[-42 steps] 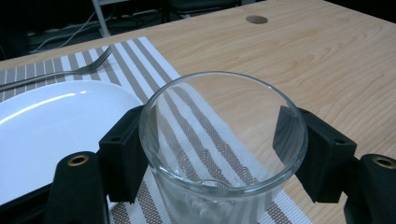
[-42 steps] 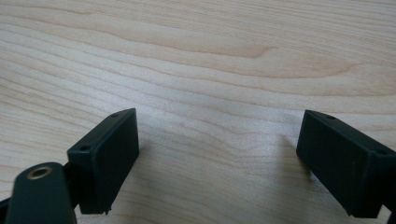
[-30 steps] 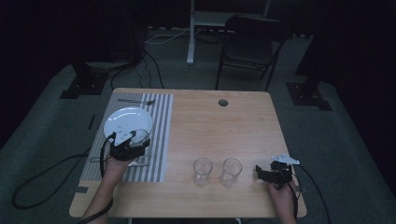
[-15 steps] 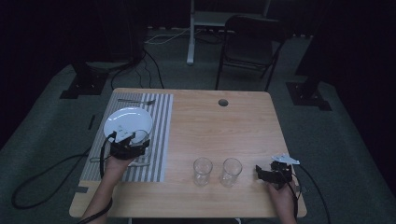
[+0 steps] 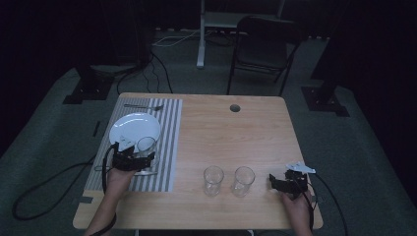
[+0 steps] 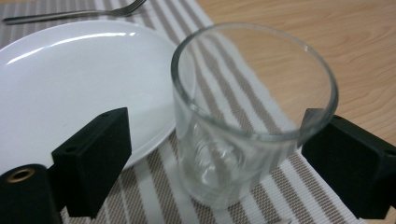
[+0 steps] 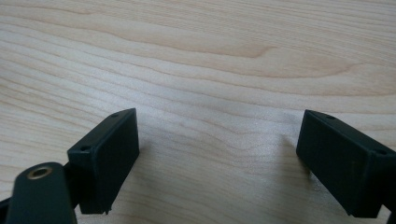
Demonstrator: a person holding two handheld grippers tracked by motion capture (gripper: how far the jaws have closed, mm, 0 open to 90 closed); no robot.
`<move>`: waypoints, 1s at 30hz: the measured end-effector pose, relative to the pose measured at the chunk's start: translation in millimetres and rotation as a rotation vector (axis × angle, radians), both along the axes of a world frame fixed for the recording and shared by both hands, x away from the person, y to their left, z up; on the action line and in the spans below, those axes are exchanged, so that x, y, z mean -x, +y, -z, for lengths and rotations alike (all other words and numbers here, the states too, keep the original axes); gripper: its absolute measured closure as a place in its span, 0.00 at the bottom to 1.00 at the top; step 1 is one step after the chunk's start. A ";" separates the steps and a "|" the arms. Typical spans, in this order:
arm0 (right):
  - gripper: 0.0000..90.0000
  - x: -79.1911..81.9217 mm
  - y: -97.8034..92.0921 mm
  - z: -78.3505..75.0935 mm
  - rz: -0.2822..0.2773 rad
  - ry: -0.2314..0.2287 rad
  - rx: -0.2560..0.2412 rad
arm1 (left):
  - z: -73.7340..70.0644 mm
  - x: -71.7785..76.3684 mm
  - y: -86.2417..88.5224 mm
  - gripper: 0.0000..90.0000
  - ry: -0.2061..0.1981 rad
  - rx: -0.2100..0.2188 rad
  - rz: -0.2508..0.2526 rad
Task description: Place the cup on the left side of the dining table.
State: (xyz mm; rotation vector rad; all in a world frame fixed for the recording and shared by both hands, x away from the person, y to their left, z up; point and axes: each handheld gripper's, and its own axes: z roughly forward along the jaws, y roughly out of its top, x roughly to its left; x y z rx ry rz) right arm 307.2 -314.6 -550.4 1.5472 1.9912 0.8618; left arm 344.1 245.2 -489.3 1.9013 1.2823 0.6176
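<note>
A clear empty glass (image 6: 243,126) stands upright on the striped placemat (image 6: 154,200), just by the near right rim of the white plate (image 6: 70,79). My left gripper (image 6: 217,140) is open around it. The right jaw is against the glass wall and the left jaw stands clear of it. From above, the glass (image 5: 146,146) is at the plate's (image 5: 133,127) near edge, with the left gripper (image 5: 146,157) beside it. My right gripper (image 7: 219,140) is open over bare wood, holding nothing. It sits near the table's front right corner (image 5: 275,183).
Two more empty glasses (image 5: 213,180) (image 5: 243,180) stand side by side near the front edge, left of the right gripper. A fork (image 5: 143,105) lies at the far end of the placemat (image 5: 169,147). A cable hole (image 5: 235,107) marks the far side of the table.
The left gripper has slid a little toward the person along the plate's near edge. The right gripper has stayed put.
</note>
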 end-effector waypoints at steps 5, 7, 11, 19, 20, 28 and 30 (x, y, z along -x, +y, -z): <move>0.14 0.0 0.0 0.0 0.000 0.000 0.000 | 3.6 10.1 5.1 0.02 -0.009 0.010 -0.044; 0.14 0.0 0.1 -0.1 0.001 0.001 -0.001 | 5.4 14.8 9.2 0.02 -0.014 0.034 -0.053; 0.14 0.0 0.1 -0.1 0.001 0.001 -0.001 | 9.2 23.7 14.0 0.03 -0.006 0.024 -0.076; 0.14 0.0 0.1 -0.1 0.001 0.001 -0.001 | 20.7 38.9 29.3 0.03 0.024 -0.022 -0.163; 0.14 0.0 0.1 -0.1 0.001 0.001 -0.001 | 21.8 40.5 31.2 0.03 0.026 -0.026 -0.176; 0.14 0.0 0.2 -0.1 0.002 0.001 -0.001 | 33.4 49.9 42.4 0.03 0.070 -0.048 -0.213; 0.14 0.0 0.2 -0.1 0.002 0.001 -0.001 | 36.4 51.6 45.2 0.03 0.080 -0.040 -0.225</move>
